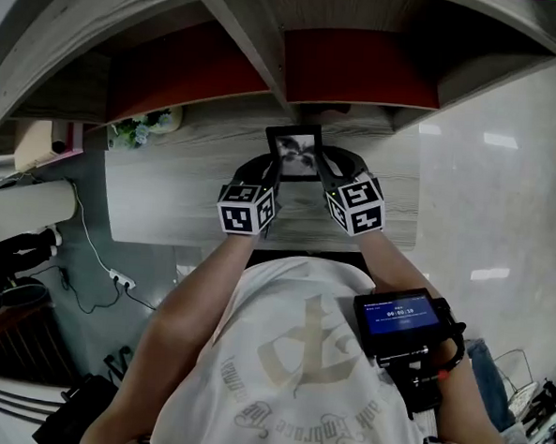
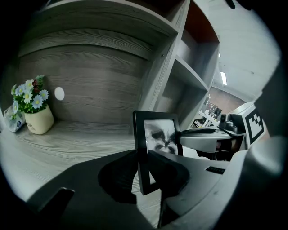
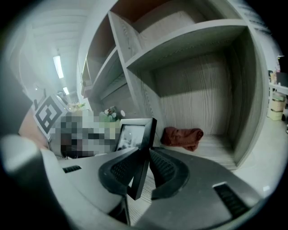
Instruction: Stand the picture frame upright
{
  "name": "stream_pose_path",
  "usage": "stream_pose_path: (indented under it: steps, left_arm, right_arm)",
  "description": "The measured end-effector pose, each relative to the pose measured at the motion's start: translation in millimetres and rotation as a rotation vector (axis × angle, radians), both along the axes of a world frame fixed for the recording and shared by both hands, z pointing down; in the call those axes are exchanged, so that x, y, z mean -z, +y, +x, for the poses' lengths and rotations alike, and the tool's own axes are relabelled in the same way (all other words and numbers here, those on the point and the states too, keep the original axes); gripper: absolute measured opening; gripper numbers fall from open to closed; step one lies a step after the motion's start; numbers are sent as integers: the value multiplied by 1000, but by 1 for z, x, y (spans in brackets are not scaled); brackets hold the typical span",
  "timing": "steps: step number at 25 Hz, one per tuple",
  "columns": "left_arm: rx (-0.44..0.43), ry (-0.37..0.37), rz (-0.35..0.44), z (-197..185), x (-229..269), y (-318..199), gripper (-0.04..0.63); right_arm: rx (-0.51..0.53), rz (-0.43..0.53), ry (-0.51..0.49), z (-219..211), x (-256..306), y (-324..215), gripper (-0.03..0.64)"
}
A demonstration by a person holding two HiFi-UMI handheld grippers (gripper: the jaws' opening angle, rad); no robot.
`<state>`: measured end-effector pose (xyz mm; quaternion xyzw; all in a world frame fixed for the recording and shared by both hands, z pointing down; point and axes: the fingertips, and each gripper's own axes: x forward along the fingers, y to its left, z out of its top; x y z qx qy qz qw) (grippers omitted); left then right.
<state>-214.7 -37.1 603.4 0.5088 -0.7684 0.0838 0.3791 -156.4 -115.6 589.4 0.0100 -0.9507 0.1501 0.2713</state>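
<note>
A small black picture frame (image 1: 297,152) with a grey print is held up above the wood-grain shelf board (image 1: 167,191), its face toward me. My left gripper (image 1: 272,174) is shut on the frame's left edge (image 2: 140,152); the pads press both faces. My right gripper (image 1: 323,175) is shut on the frame's right edge (image 3: 143,157), gripping it the same way. In both gripper views the frame's bottom corner hangs clear of the board, slightly tilted.
A cream pot of white flowers (image 2: 32,110) (image 1: 143,128) stands at the board's left. A crumpled red cloth (image 3: 182,136) lies in the shelf bay to the right. Shelf dividers (image 1: 255,60) and upper shelves rise behind the frame.
</note>
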Motion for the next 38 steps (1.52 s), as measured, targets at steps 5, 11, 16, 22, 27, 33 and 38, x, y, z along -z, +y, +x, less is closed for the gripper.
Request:
stream_pose_path:
  steps: [5, 11, 16, 22, 27, 33, 38]
  left_arm:
    - [-6, -5, 1, -8, 0, -8, 73]
    - [-11, -7, 5, -14, 0, -16, 71]
    - [-5, -8, 3, -22, -5, -24, 71]
    - [-11, -4, 0, -22, -4, -26, 71]
    - [-16, -12, 13, -23, 1, -30, 71]
    - [-12, -36, 26, -30, 8, -35, 71]
    - [-4, -37, 32, -33, 10, -38, 71]
  right_arm:
    - [-10, 9, 1, -6, 0, -7, 74]
    - [-19, 13, 11, -10, -2, -11, 74]
    - [-28, 13, 17, -17, -9, -19, 74]
    - [-39, 23, 9, -18, -4, -23, 74]
    - [-46, 31, 2, -20, -1, -28, 74]
    - [-50, 35, -9, -25, 5, -30, 74]
    - [-53, 39, -13, -27, 6, -33, 74]
